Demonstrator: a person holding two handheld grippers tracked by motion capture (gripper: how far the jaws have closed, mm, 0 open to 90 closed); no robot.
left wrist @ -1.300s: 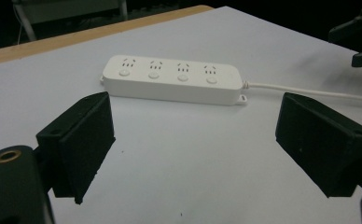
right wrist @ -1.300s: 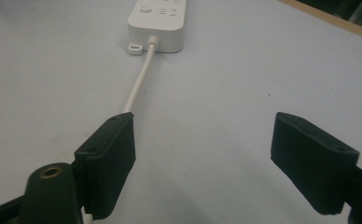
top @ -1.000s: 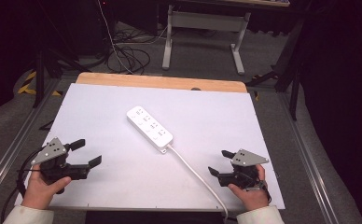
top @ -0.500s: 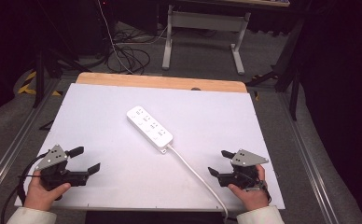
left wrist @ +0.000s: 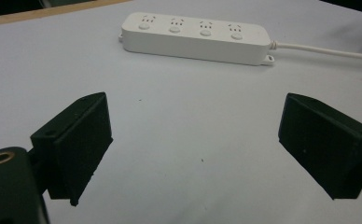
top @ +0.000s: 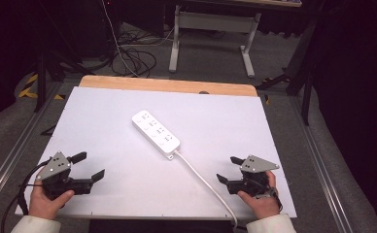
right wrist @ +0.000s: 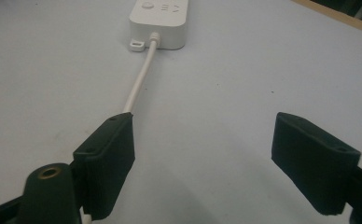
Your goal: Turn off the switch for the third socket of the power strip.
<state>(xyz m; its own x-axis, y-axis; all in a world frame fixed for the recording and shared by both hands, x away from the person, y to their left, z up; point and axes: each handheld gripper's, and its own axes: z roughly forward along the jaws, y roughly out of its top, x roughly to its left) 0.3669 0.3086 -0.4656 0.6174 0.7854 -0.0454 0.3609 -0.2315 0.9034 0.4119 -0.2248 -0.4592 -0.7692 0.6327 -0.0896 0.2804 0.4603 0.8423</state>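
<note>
White tabletop (top: 128,126), wooden strip along its far edge, dark floor around it; your items run from the near edge outward.

Item 1: your left gripper (top: 88,166), lower left of the high view, held in your left hand (top: 45,199) just inside the table's near edge. Its jaws stand wide apart with nothing between them; in the left gripper view (left wrist: 195,154) bare white surface lies in the gap.

Item 2: your right gripper (top: 230,170), lower right of the high view, held in your right hand (top: 259,201). Its jaws are likewise spread and empty. In the right gripper view (right wrist: 202,163) the left-hand jaw sits over the cord; whether it touches the cord cannot be told.

Item 3: white cord (top: 203,182), running from the table's near edge, just left of your right gripper, diagonally up to the strip.

Item 4: white power strip (top: 155,133), four sockets, lying flat and slantwise at the frame's centre, well apart from both grippers.

Item 5: grey metal stand (top: 211,29) and loose black cables (top: 133,58) on the floor, top of frame.
</note>
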